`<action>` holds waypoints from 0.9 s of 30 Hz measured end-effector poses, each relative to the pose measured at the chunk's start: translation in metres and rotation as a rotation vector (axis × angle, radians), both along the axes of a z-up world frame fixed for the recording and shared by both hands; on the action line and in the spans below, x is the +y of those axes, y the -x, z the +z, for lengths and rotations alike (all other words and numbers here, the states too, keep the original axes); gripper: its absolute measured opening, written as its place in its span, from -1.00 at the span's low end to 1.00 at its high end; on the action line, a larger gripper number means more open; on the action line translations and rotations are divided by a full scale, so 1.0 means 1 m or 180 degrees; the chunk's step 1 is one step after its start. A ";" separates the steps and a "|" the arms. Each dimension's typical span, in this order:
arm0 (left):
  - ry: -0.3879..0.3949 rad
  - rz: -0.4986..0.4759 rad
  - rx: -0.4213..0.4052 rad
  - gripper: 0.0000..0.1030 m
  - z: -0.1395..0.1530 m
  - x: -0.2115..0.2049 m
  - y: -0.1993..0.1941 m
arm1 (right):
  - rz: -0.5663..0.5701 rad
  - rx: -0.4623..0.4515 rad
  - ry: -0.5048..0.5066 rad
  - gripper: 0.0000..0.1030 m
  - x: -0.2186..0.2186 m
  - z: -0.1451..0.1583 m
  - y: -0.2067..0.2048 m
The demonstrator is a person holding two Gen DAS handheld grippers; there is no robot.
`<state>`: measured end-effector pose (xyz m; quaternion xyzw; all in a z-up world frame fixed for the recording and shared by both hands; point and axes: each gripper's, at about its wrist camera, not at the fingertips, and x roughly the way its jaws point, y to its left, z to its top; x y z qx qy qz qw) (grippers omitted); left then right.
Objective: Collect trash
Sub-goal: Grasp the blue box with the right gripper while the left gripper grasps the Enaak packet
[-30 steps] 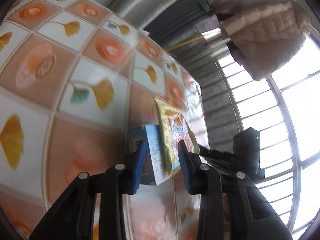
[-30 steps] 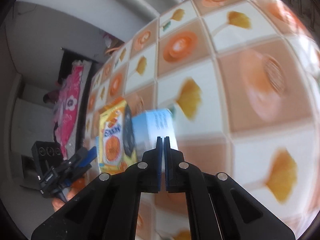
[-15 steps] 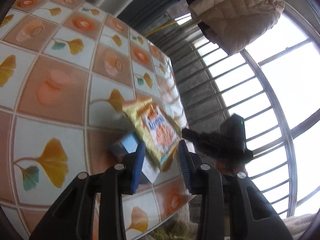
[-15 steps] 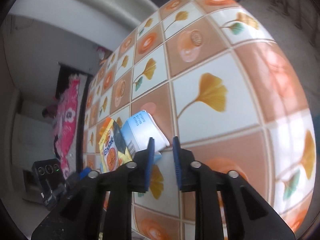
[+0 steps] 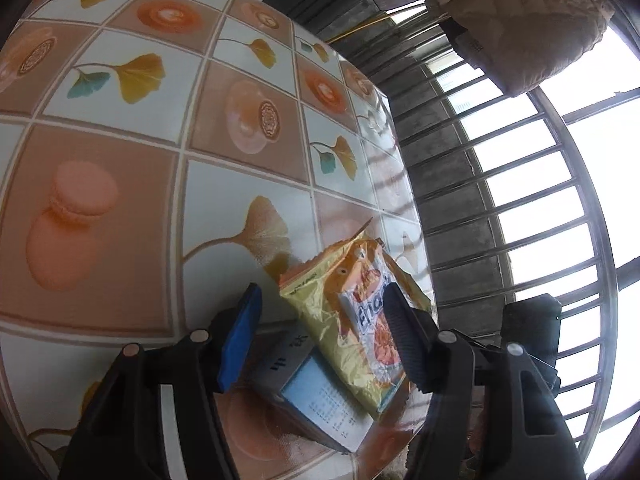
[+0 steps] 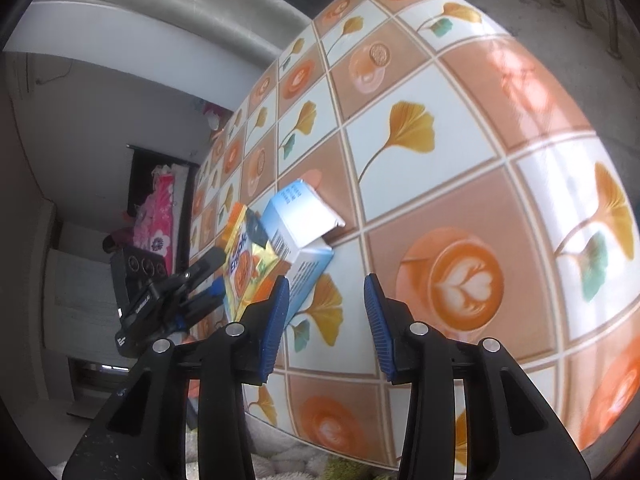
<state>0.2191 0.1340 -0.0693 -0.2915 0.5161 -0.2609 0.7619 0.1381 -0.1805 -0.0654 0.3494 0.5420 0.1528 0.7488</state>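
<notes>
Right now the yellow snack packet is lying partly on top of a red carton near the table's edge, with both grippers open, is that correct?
Not quite: the carton is blue and white, not red, as the right wrist view shows. The rest holds: the yellow snack packet lies partly on top of it near the edge of the table, and the left gripper and right gripper are both open, their jaws having just been opening.
</notes>
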 end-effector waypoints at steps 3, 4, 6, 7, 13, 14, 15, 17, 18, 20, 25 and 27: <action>-0.0026 -0.0006 -0.0035 -0.27 -0.001 0.000 0.003 | 0.0012 0.0041 -0.0024 -0.25 0.002 -0.003 0.000; -0.0005 -0.0005 -0.0051 -0.38 -0.001 0.000 0.004 | 0.0014 0.0044 -0.0029 -0.24 0.000 -0.003 0.002; 0.0020 0.0006 -0.0107 -0.52 0.001 0.000 0.006 | 0.0021 0.0049 -0.0032 -0.24 0.001 -0.003 0.005; 0.0035 0.0009 -0.0152 -0.57 0.003 0.001 0.007 | 0.0023 0.0049 -0.0032 -0.24 0.002 -0.003 0.005; 0.0239 0.0228 -0.0366 -0.82 0.017 0.016 0.015 | 0.0013 0.0086 -0.0032 -0.23 0.008 -0.004 0.006; 0.0255 0.0293 -0.0433 -0.85 0.023 0.022 0.017 | 0.0018 0.0094 -0.0027 -0.21 0.010 -0.004 0.006; 0.0251 0.0366 -0.0517 -0.87 0.029 0.029 0.020 | 0.0028 0.0104 -0.0006 -0.17 0.013 -0.004 0.006; 0.0178 0.0526 -0.0676 -0.88 0.039 0.043 0.026 | 0.0060 0.0110 0.0068 -0.06 0.022 -0.003 0.006; 0.0140 0.0584 -0.0720 -0.89 0.042 0.048 0.028 | 0.0091 0.0108 0.0097 0.01 0.027 -0.002 0.005; 0.0041 0.0715 -0.0792 -0.90 0.047 0.060 0.033 | 0.0174 0.0105 0.0131 0.07 0.040 -0.003 0.001; -0.0204 0.0958 -0.0842 -0.90 0.048 0.084 0.048 | 0.0436 0.0053 0.0452 0.13 0.079 -0.004 -0.024; -0.0255 0.1006 -0.0833 -0.90 0.046 0.087 0.053 | 0.0443 -0.0044 0.0688 0.22 0.090 0.001 -0.038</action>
